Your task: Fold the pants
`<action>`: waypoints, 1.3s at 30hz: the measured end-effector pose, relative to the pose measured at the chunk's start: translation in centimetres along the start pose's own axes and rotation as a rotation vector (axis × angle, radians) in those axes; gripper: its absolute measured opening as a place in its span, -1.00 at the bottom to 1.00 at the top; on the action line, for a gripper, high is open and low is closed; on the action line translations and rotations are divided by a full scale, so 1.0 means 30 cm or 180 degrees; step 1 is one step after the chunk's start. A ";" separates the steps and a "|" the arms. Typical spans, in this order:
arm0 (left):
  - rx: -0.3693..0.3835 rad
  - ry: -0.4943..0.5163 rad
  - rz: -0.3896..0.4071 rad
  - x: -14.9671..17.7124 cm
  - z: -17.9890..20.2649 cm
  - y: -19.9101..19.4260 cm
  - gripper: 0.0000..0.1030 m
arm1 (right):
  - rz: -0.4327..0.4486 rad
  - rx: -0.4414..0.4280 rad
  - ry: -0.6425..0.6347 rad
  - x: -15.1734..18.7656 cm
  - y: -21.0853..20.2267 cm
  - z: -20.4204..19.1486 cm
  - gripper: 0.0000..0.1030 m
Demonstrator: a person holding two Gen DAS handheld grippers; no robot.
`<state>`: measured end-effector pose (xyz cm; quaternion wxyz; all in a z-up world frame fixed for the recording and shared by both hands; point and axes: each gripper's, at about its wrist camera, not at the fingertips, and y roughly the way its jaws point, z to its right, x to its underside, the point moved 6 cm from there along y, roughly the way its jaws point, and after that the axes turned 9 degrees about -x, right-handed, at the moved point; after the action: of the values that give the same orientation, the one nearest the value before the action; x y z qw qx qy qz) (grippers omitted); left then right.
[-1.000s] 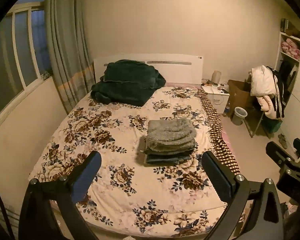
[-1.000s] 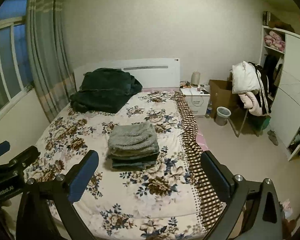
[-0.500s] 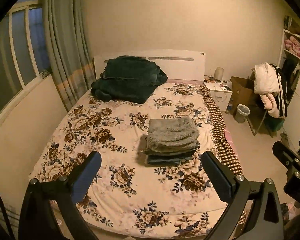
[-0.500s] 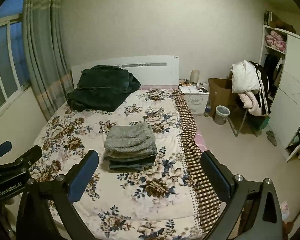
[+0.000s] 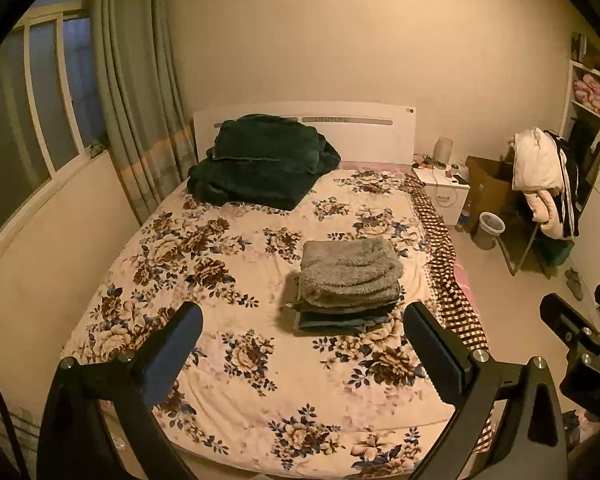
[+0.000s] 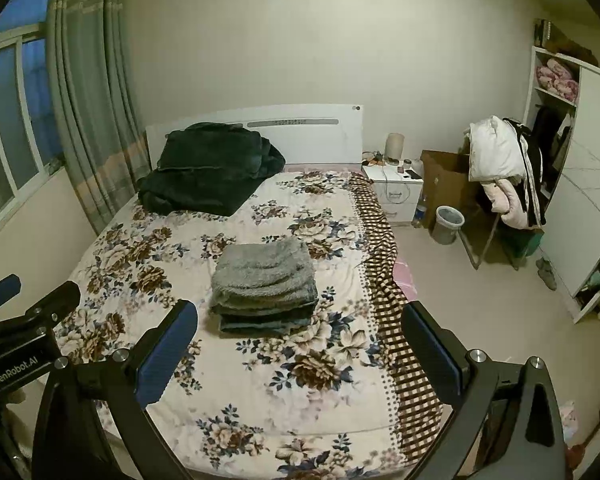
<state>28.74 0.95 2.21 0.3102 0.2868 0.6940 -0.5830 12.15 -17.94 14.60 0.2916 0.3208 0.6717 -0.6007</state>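
A stack of folded pants (image 5: 348,284) lies on the floral bed (image 5: 228,360), grey fleecy pairs on top of darker ones; it also shows in the right wrist view (image 6: 266,288). My left gripper (image 5: 302,344) is open and empty, held back over the foot of the bed, well short of the stack. My right gripper (image 6: 298,344) is open and empty too, at the same distance. Each gripper shows at the edge of the other's view, the right one (image 5: 580,344) and the left one (image 6: 24,328).
A dark green blanket (image 5: 260,164) is heaped at the headboard. Curtains and a window (image 5: 40,100) are on the left. A nightstand (image 6: 394,192), a bin (image 6: 448,224), a cardboard box, a clothes-laden chair (image 6: 500,184) and a wardrobe (image 6: 580,160) stand on the right.
Both grippers have drawn slightly up and back from the bed, so the stack sits a bit higher and farther in view. Both stay open and empty.
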 end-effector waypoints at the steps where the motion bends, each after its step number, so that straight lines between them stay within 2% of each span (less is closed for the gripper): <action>1: -0.0006 -0.0003 0.0005 -0.005 -0.003 -0.002 0.99 | 0.0003 0.0001 0.0001 0.003 -0.003 0.003 1.00; 39: -0.0039 -0.0045 0.0033 0.001 -0.019 -0.040 0.99 | -0.0017 -0.0065 -0.0051 0.004 -0.026 0.015 1.00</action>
<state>27.76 1.31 3.02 0.3199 0.2844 0.6939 -0.5791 11.48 -18.45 14.94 0.2985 0.3112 0.6764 -0.5972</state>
